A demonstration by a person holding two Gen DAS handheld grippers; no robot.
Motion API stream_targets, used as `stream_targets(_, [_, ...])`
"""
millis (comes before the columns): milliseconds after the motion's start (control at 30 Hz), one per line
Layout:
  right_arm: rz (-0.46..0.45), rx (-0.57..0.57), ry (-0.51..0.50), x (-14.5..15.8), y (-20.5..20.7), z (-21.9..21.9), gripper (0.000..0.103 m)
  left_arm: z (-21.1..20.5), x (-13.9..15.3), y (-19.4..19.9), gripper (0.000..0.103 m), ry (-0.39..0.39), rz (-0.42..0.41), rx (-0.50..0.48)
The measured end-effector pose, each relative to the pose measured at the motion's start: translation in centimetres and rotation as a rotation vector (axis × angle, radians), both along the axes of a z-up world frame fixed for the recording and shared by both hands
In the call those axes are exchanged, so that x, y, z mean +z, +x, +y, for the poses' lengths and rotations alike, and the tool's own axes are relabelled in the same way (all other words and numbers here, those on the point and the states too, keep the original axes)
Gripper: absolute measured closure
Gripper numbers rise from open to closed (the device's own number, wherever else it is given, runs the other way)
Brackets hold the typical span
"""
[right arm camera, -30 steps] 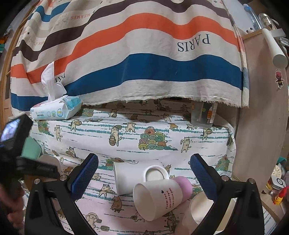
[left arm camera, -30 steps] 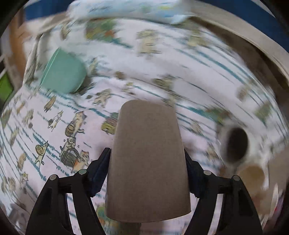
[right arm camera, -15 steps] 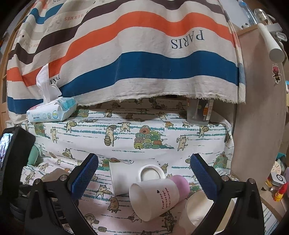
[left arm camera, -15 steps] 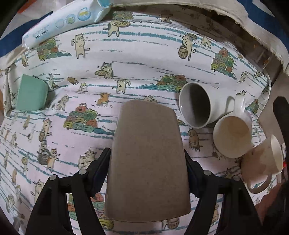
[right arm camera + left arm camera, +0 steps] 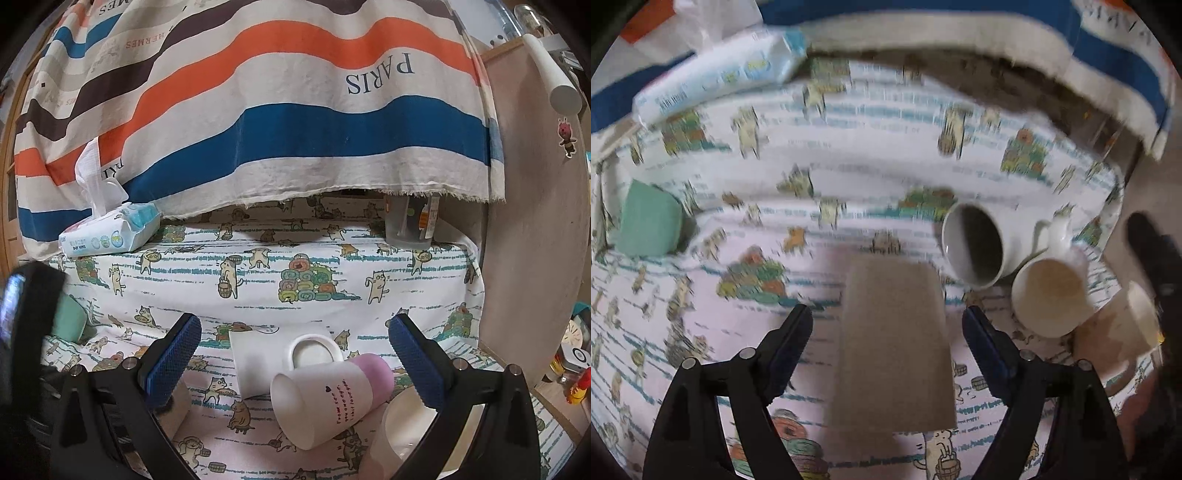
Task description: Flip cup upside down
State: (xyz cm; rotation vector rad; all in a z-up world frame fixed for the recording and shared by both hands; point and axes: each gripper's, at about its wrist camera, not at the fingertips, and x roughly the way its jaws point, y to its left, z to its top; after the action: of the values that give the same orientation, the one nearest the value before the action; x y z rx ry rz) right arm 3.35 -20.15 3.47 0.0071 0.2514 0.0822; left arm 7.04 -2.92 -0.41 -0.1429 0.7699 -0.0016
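cup: plain brown paper-looking tapered cup [image 5: 892,347] stood between my L fingers, narrow end up, wide end on the cat-print cloth [image 5: 849,140]. Looked inverted, so flip prob done.
L claw [image 5: 886,314]: jaws spread, gap both sides of cup, nothing gripped.
R claw [image 5: 295,334]: also spread wide, empty, over white mug lying on its side [image 5: 266,358] and white/pink cup [image 5: 325,398].
handling: judged light, thin-walled, crushes easy, tips easy. Grip mid-wall, soft squeeze, not the rim.
blur: L view smeared, exact contact w/ cloth unclear.
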Motion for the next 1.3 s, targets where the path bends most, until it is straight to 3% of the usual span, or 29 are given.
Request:
stream_targets(233, [0.017,0.021,0.024,-0.2,0.1,0.0,0.001,2.3,2.7,-4.7,0.001,0.072,-0.275,0.045])
stream_targets(333, [0.029,0.033,0.025,-0.4,0.3,0.2,0.001,3.3,2.9,-6.8,0.001,0.117,-0.4,0.073])
stream_targets(433, [0.045,0.044,0.035,-0.6,0.5,0.2,0.001,4.1,2.8,-7.8,0.001,0.148,-0.454,0.123])
stream_targets(633, [0.057,0.045,0.037,-0.8,0.7,0.2,0.001,6.2,1.8,-8.5,0.001,0.101,-0.489,0.224])
stream_targets(800, [0.07,0.054,0.042,-1.0,0.9,0.2,0.001,7.5,1.1,-7.8,0.001,0.107,-0.458,0.303])
stream_targets(900, [0.075,0.058,0.039,-1.1,1.0,0.3,0.001,8.6,0.5,-7.7,0.001,0.073,-0.441,0.336])
stream_targets(1067, [0.082,0.065,0.041,-1.2,1.0,0.5,0.001,10.0,0.0,-7.4,0.001,0.012,-0.426,0.36])
stream_targets(1300, [0.082,0.051,0.032,-1.4,1.1,0.6,0.001,9.4,0.3,-7.7,0.001,0.042,-0.454,0.348])
